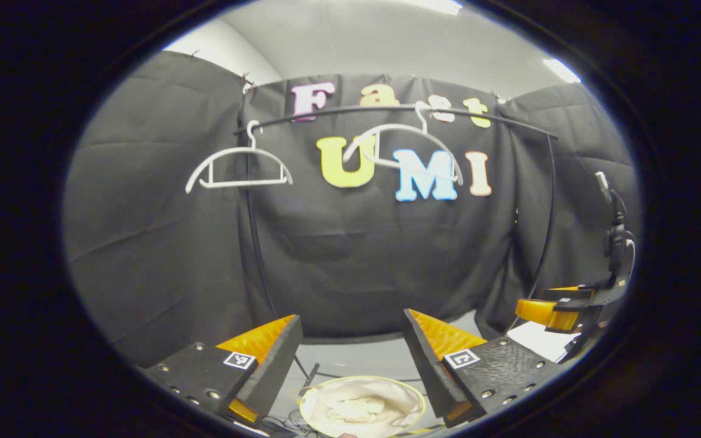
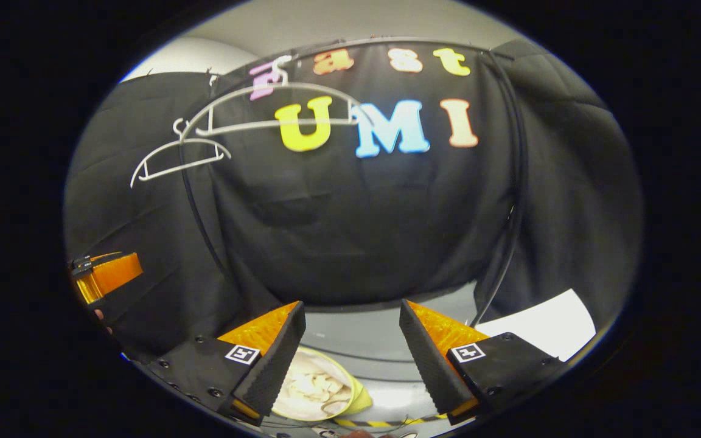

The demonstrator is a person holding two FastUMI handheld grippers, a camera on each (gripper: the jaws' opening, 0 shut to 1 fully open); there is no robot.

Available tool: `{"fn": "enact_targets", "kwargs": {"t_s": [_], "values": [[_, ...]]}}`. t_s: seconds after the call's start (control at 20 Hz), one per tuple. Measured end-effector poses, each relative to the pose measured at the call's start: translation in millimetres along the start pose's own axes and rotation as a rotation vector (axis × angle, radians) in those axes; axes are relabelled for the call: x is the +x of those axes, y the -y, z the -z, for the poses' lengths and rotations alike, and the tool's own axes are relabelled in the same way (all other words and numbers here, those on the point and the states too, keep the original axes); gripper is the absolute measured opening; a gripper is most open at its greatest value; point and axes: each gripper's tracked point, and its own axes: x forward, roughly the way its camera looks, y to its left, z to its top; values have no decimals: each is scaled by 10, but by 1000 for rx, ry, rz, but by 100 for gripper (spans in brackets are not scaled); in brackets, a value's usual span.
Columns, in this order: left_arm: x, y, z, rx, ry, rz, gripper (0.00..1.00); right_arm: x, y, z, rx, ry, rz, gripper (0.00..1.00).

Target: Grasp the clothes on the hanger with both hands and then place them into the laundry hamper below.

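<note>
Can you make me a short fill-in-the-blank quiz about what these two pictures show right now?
1. The two white hangers on the rail are ____ of clothes.
2. The pale clothes lie inside the ____ on the floor.
3. The left claw has its fingers ____, with nothing between them.
4. The right claw holds ____.

Missing words: bare; hamper; open; nothing

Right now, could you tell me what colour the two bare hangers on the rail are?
White, both plastic hangers; clearest in the left gripper view.
</note>
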Motion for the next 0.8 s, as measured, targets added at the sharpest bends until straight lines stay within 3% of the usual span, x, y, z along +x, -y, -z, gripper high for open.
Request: {"fn": "enact_targets", "kwargs": {"t_s": [0.15,0.5,0.65,0.8], "values": [[-199,279,-294,-18,80,-61,96,-321,272,-533,-38,163,2,98],[-864,1032,-1014,-80,216,-14,96,-835,771,-1308,-42,364,-31,98],[-1092,1219,-1231,-117,262,24,96,-1055,985,-1445,-31,418,-2,97],[-1238,1189,-1261,-99,279,21,95,-1113,1169,-1275,-32,391,39,98]]}}
